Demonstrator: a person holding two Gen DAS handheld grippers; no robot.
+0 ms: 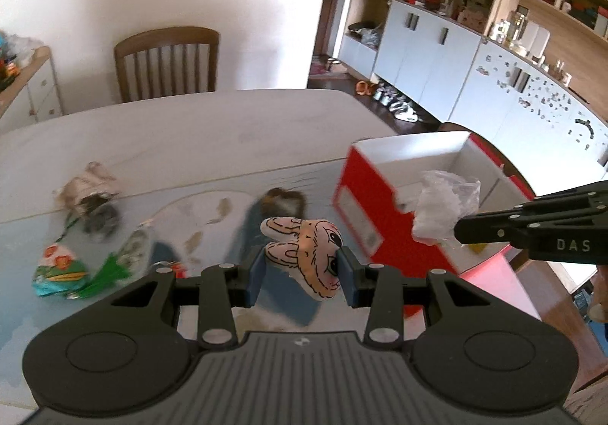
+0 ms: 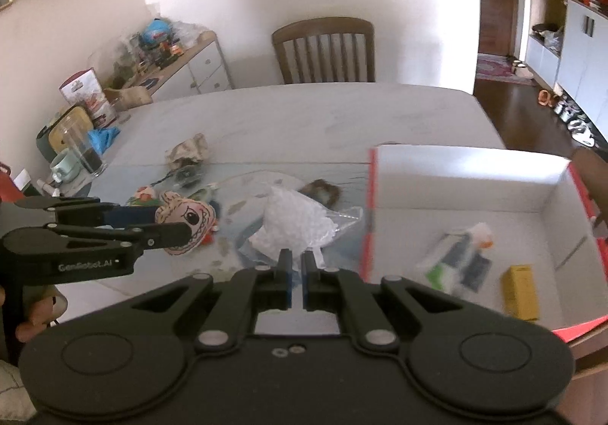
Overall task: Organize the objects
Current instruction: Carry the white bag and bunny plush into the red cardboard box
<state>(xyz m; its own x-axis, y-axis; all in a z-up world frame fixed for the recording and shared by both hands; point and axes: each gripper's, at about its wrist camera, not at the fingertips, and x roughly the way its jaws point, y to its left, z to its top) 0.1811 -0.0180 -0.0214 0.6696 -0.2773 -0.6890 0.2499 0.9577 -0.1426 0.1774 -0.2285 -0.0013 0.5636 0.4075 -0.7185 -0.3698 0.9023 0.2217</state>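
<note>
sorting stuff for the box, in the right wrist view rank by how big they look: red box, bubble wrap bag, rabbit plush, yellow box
1. red box
2. bubble wrap bag
3. rabbit plush
4. yellow box
The plush and yellow box look close; both held items sit near the camera, so their rank is unsure.

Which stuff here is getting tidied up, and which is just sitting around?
Part of the job:
- bunny toy, gripped by the left gripper
- plastic bag, pinched by the right gripper
- red box
- snack packets on the table

Just lying about:
- chair
- glass jar
- mug
</note>
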